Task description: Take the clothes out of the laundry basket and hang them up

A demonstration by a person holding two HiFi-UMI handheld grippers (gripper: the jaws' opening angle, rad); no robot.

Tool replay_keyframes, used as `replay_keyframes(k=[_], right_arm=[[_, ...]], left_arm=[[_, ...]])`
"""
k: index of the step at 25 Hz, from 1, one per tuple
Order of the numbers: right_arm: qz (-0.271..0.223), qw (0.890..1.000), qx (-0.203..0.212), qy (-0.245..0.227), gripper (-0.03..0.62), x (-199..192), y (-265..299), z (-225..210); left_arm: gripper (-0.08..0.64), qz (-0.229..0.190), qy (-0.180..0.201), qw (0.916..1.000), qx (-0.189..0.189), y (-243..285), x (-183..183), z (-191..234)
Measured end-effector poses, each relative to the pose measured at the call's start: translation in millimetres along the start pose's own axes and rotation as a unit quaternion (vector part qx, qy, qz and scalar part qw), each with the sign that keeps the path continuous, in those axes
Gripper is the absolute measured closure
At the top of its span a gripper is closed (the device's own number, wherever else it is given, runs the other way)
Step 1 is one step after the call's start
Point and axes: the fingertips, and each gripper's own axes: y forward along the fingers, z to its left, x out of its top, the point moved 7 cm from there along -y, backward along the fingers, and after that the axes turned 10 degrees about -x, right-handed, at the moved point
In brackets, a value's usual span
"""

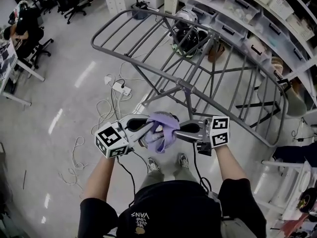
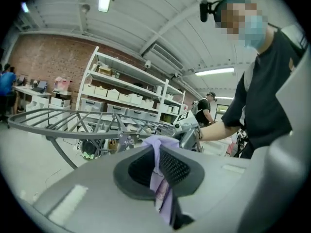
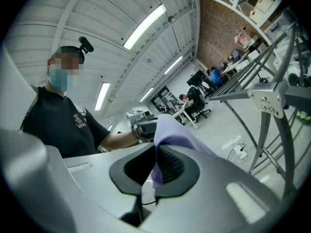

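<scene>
I held a lilac cloth (image 1: 166,120) bunched in the air between my two grippers, just short of the near edge of the drying rack (image 1: 198,58). My left gripper (image 1: 150,127) was pinching one end and my right gripper (image 1: 178,129) the other, jaws pressed onto the fabric. Past the rack's far edge stood shelves (image 1: 257,29) of bins.

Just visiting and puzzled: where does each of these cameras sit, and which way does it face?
Head view: on the person's head, facing steeply down at the drying rack; forearms and torso show.
Left gripper view: on the left gripper, facing the rack; jaws shut on the purple cloth; the other arm shows.
Right gripper view: on the right gripper, facing the person's torso, gripping that cloth.
Shared: cloth and rack.
</scene>
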Motion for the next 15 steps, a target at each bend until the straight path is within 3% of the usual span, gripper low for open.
replay_keyframes(k=[3,5,10,15], right_arm=[[-0.001,1.0,-0.005,0.005,0.578,-1,2,-11],[-0.014,0.999,-0.029,-0.001,0.576,3,3,-20],[-0.051,0.992,-0.11,-0.044,0.441,15,7,-26],[-0.057,0.978,-0.166,-0.111,0.414,6,17,-13]], left_arm=[[0.545,-0.009,-0.022,0.9997,0.009,-4,19,-4],[0.545,-0.024,-0.03,0.9989,0.026,-6,31,-7],[0.545,-0.032,-0.029,0.9955,0.085,-15,58,-11],[0.545,-0.064,-0.032,0.99,0.122,-28,88,-20]])
